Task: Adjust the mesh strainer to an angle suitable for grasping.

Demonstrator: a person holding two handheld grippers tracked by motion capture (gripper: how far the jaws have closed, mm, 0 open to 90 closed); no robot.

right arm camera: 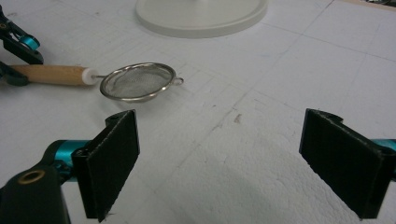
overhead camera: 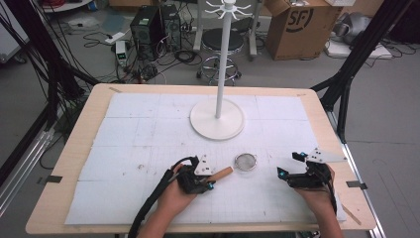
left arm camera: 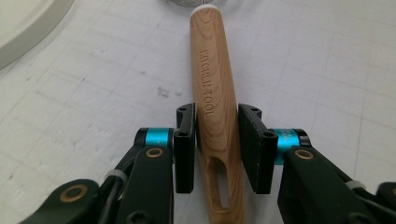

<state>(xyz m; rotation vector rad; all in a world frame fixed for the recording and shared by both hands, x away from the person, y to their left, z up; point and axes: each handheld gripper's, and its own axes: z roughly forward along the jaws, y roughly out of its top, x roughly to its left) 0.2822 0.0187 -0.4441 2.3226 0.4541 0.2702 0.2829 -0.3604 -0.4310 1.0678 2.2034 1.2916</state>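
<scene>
Clamping the strainer's (overhead camera: pixel 245 161) wooden handle (left arm camera: pixel 214 100) between its fingers, the left gripper (left arm camera: pixel 217 140) is holding a light, stiff, top-heavy tool; the right gripper (right arm camera: pixel 233 163) is waiting with its fingers apart.

White hook stand (overhead camera: pixel 217 119) on papered table (overhead camera: pixel 79 148); cardboard box (overhead camera: pixel 297 27) behind.

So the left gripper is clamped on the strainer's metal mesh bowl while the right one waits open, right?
Not quite. The left gripper is clamped on the strainer's wooden handle, not the mesh bowl, as the left gripper view shows. The right gripper does wait open.
</scene>
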